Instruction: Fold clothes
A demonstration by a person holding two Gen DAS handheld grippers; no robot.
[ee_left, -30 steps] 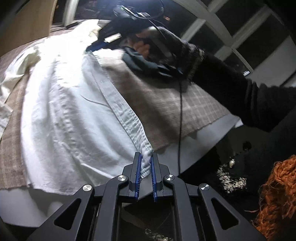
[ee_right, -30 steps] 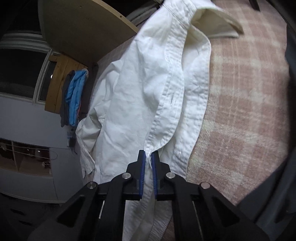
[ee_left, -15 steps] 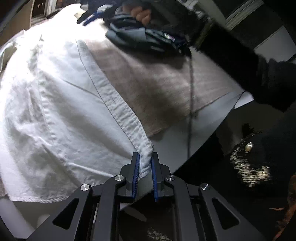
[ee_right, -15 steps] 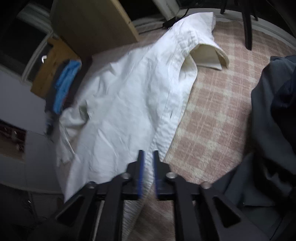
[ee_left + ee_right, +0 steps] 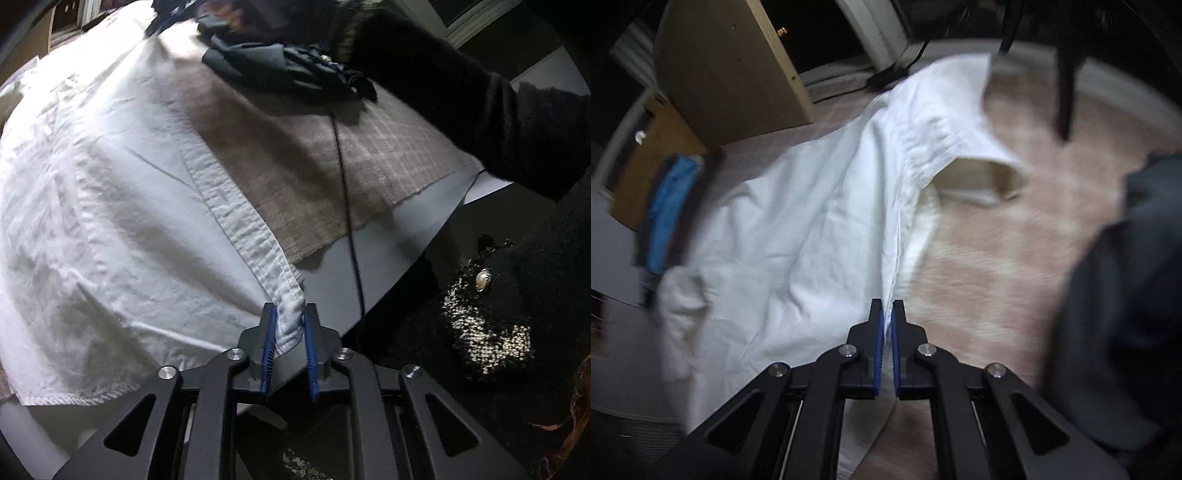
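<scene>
The white shirt [image 5: 122,206] lies spread over the table's [image 5: 388,258] near edge. Left gripper [image 5: 289,321], jaws opening, holds its hem corner; right gripper [image 5: 887,317], jaws closing, pinches its placket.

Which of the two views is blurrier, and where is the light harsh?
Right wrist view: motion-smeared throughout, the white shirt and plaid cloth soft. Left wrist view: sharper, the shirt overexposed toward the top left, the dark sleeve nearly featureless, edges bent by the fisheye.

A checked cloth [image 5: 369,177] covers the grey table [image 5: 399,251], under the white shirt [image 5: 110,206].
</scene>
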